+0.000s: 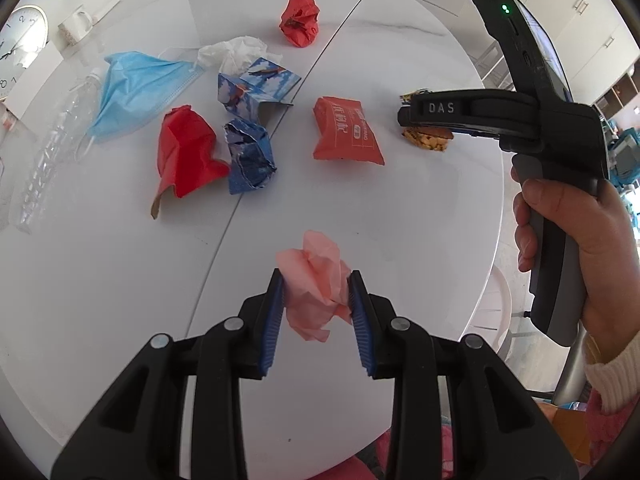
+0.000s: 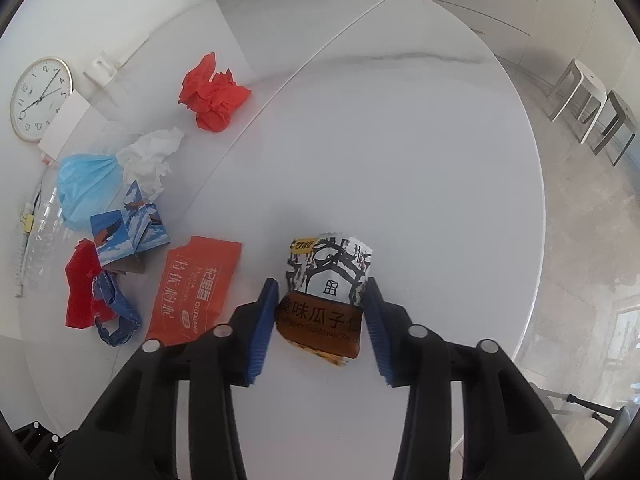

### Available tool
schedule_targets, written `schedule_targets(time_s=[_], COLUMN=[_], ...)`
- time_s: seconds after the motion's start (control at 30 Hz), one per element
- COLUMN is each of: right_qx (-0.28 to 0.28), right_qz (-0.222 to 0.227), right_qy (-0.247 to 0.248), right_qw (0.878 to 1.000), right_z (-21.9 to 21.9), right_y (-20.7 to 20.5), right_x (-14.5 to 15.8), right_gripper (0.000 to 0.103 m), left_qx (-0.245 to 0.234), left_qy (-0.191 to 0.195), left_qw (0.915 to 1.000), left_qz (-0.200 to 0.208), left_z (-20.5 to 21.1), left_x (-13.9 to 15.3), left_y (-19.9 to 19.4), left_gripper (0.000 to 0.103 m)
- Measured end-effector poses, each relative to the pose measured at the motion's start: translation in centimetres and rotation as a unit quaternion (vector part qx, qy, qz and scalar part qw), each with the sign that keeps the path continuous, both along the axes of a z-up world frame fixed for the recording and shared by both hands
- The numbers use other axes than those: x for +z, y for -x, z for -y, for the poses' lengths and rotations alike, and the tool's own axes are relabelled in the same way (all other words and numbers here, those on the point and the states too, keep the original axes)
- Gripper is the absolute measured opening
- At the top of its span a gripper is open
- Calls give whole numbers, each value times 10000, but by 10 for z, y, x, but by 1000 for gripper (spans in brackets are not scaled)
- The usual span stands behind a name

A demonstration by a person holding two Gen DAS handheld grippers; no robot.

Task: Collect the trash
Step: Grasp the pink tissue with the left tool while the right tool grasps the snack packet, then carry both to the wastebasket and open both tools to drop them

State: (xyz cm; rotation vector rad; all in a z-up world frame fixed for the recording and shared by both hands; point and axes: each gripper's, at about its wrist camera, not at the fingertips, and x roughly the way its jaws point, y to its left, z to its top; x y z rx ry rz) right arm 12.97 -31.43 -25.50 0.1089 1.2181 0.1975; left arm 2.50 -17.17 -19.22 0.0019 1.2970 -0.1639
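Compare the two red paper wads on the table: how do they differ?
The far wad is crumpled into a tight ball; the near wad is looser, with flat folded faces. The far wad sits alone near the table seam; the near wad touches a crumpled blue wrapper. The near wad shows a brown underside at one corner; the far wad shows none. Both are red and still on the table.

Pink tissue (image 1: 316, 284) (crumpled) between left gripper (image 1: 316, 286) pads
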Motion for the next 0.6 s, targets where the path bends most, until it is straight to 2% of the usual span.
schedule_targets(time_s=[0.13,0.27,0.43,0.6], right_qx=[-78,-153,-314,-649], right_qz=[21,199,457,529], right_qy=[-172,-259,-399,-307], right_qw=[9998,9993,9977,9960], right_z=[4,16,50,100], right_y=[7,26,68,126], right_x=[3,19,48,65], right_gripper=[35,35,35,35], left_qx=[-128,-278,-581,-1014], left_qy=[54,148,229,396], left_qw=[9999,9995,9980,9940], left_qz=[-11,-1,71,83], left_z=[5,9,25,65], left_x=[-4,-2,11,18], left_y=[3,3,11,19], left_gripper=[32,32,32,32])
